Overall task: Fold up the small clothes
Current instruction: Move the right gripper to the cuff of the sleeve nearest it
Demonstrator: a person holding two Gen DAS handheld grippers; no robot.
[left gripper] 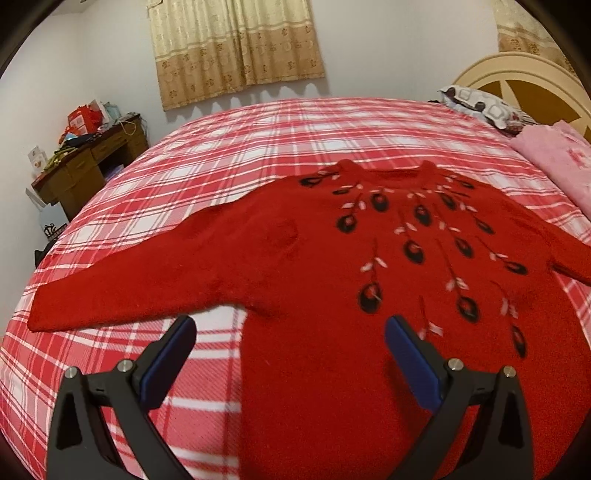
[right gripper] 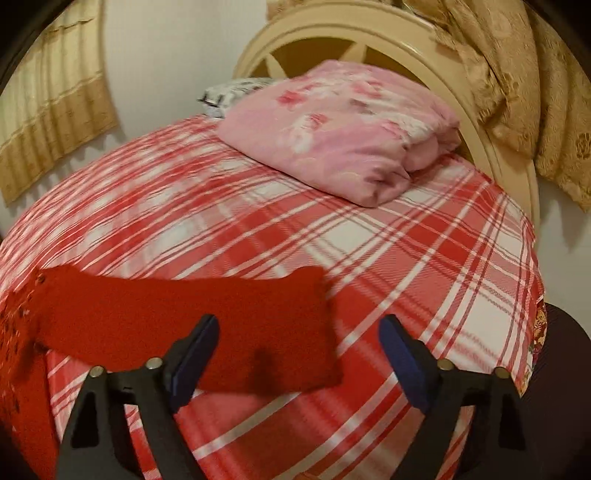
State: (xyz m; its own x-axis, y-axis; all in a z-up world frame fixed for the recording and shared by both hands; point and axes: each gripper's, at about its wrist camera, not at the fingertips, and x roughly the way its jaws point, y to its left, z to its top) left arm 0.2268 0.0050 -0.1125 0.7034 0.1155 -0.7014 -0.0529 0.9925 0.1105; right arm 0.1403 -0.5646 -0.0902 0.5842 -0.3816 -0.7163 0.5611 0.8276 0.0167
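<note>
A red sweater [left gripper: 306, 266] lay spread flat, front up, on the bed [left gripper: 229, 147], its collar toward the far edge by the curtained wall and its hem toward the near edge. Black and white flower stitching fanned down from the collar over the chest. One sleeve [left gripper: 122, 280] stretched out flat toward the side of the bed nearest the desk [left gripper: 88, 162]; the other sleeve [right gripper: 184, 328] reached toward the headboard [right gripper: 332, 33] end and lay flat on the plaid sheet [right gripper: 424, 258]. The left gripper [left gripper: 290, 334] hung just above the sweater's lower body, its jaws spread wide and holding nothing, one blue pad over the sheet beside the sweater and the other over the red knit. The right gripper [right gripper: 299, 332] hovered near the cuff of that second sleeve, jaws likewise released and empty, one pad over the sleeve and one over the bare sheet. At the headboard end a folded pink blanket [right gripper: 332, 133] rested on the bed, touching a patterned pillow [right gripper: 236, 92] behind it. A beige curtain [left gripper: 236, 44] hung on the far wall, and the wooden desk, cluttered with bags and boxes, stood in the room's corner beyond the bed.
</note>
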